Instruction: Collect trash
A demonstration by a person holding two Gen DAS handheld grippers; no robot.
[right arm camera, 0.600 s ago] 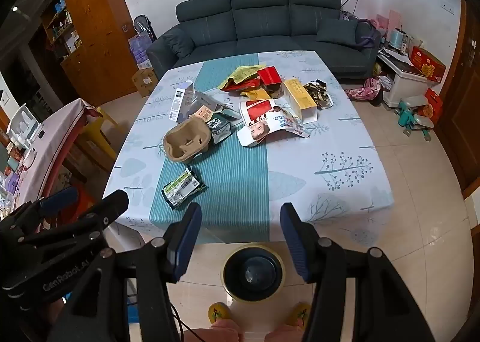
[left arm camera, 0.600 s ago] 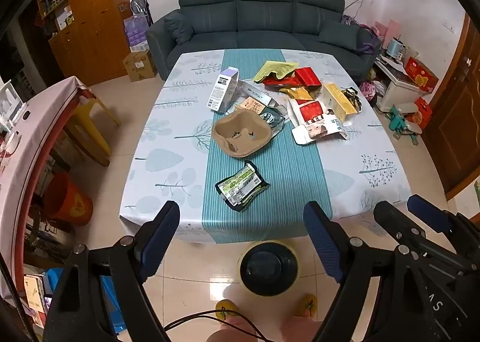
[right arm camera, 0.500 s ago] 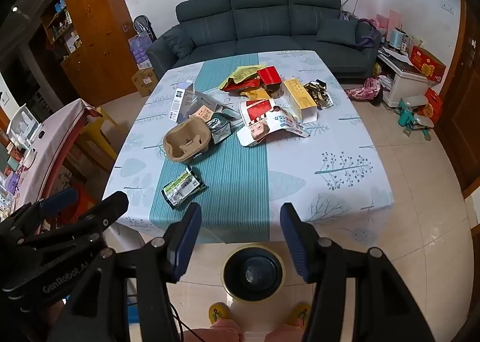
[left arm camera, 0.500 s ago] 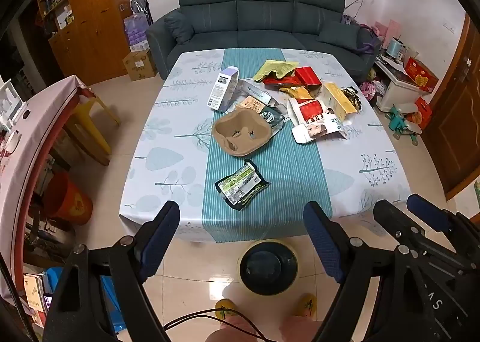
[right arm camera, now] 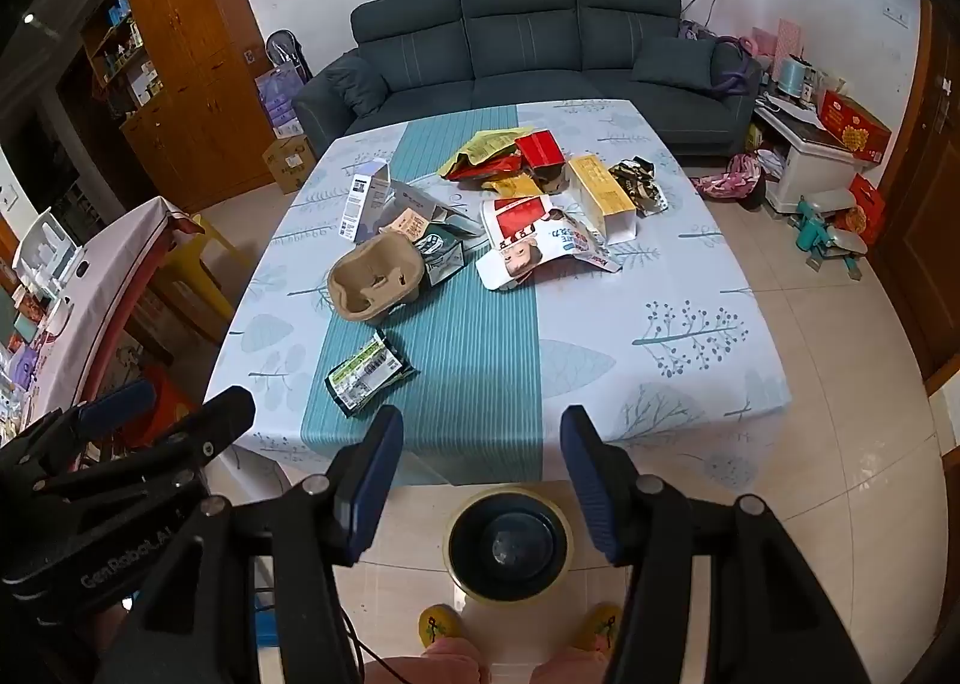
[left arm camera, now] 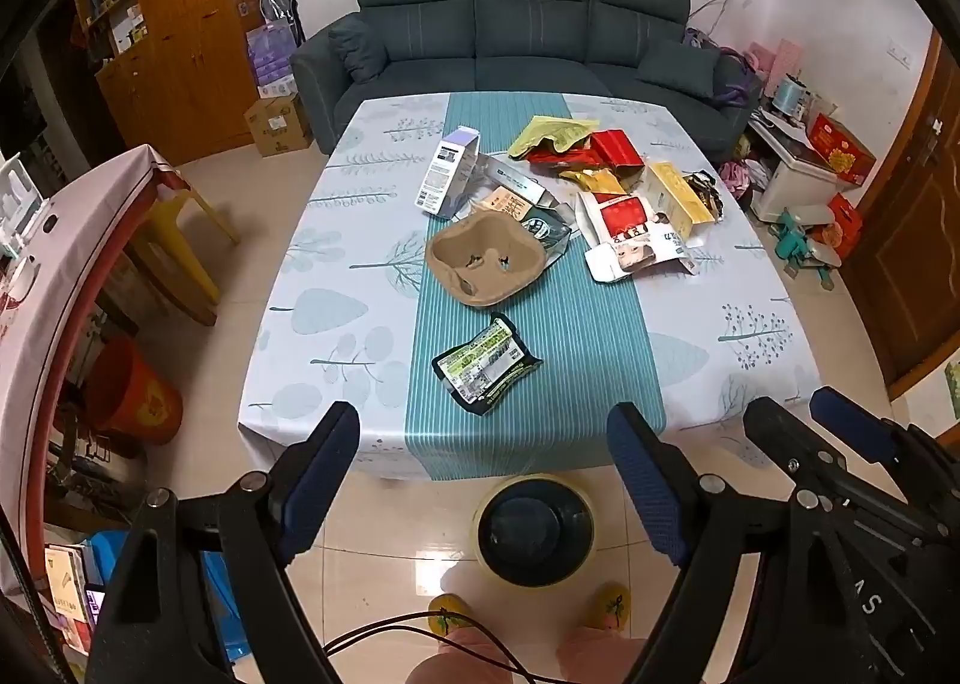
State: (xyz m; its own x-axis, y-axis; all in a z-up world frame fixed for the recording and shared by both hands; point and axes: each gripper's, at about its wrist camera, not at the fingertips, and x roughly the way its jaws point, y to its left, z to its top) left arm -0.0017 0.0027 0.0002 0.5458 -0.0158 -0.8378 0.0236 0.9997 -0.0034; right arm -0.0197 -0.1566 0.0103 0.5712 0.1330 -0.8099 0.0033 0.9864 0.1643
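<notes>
Both the left gripper [left arm camera: 483, 474] and right gripper [right arm camera: 477, 480] hang spread and empty, short of the table [left arm camera: 708, 348]. The flat wrapper [left arm camera: 485, 363] may slip from a pinch; the bin [left arm camera: 534, 531] sits low, so drops could miss.

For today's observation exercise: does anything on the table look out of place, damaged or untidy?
Yes. Litter is strewn over the table: a crumpled wrapper alone near the front edge, a cardboard cup carrier behind it, and a flattened, torn-open red-and-white carton among opened boxes. None is in the bin on the floor.
</notes>
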